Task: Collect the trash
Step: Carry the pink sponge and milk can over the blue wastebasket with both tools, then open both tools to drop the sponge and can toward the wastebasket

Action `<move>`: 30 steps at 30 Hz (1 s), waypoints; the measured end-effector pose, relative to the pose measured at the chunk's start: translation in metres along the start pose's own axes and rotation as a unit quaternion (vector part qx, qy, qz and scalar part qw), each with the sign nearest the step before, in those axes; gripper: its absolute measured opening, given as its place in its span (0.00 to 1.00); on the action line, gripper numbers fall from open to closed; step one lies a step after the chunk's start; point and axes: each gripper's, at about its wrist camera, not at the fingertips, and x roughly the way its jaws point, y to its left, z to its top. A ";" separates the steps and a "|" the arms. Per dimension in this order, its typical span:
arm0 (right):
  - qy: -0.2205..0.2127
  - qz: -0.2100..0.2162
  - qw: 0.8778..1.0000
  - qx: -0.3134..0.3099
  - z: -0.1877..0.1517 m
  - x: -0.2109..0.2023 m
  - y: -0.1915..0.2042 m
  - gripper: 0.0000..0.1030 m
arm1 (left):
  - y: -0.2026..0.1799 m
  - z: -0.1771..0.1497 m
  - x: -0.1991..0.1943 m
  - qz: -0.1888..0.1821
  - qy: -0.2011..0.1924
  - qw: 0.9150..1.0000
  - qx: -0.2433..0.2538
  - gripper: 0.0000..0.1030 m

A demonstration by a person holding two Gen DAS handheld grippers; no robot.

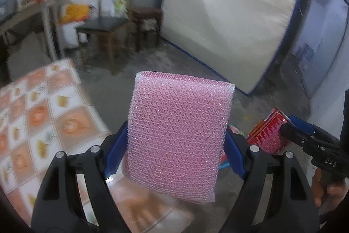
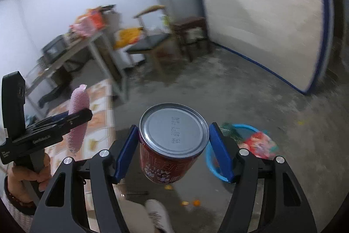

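Note:
A pink mesh scouring sponge (image 1: 177, 134) stands upright between the blue pads of my left gripper (image 1: 174, 152), which is shut on it. My right gripper (image 2: 173, 150) is shut on a red drink can (image 2: 172, 141), whose grey end faces the camera. In the left wrist view the can (image 1: 269, 132) and the right gripper (image 1: 305, 134) show at the right, carried by a person's hand (image 1: 327, 191). Seen from the right wrist, the sponge (image 2: 77, 119) sits at the left in the left gripper (image 2: 65, 121). A blue basket (image 2: 237, 150) with colourful trash stands on the floor to the right of the can.
A table with a tiled orange cloth (image 1: 37, 119) lies to the left. Beyond it stand a dark chair (image 1: 102, 30), a stool (image 1: 147, 21), a cluttered bench (image 2: 72, 54) and a mattress (image 1: 229, 14) leaning on the wall. Orange peel (image 2: 195, 202) and a person's shoe (image 2: 157, 215) are on the concrete floor.

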 end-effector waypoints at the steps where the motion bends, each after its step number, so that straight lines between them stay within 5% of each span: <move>1: 0.004 -0.008 1.000 0.007 -0.002 0.004 -0.010 0.63 | -0.008 0.001 0.017 -0.008 0.013 1.000 0.000 0.73; 8: 0.057 -0.038 0.993 0.098 -0.024 0.068 -0.091 0.63 | -0.039 -0.008 0.134 -0.039 0.120 0.992 -0.026 0.74; 12: 0.083 -0.057 0.986 0.131 -0.034 0.106 -0.123 0.63 | -0.054 -0.021 0.209 -0.045 0.195 0.979 -0.031 0.74; 17: 0.110 -0.057 0.977 0.172 -0.047 0.156 -0.163 0.63 | -0.064 -0.031 0.272 -0.052 0.245 0.967 -0.042 0.79; 23: 0.180 -0.055 0.958 0.218 -0.074 0.221 -0.205 0.65 | -0.049 -0.041 0.295 -0.055 0.274 0.955 -0.100 0.82; 30: 0.168 -0.064 0.958 0.225 -0.082 0.213 -0.211 0.66 | -0.038 -0.028 0.267 -0.080 0.229 0.965 -0.097 0.83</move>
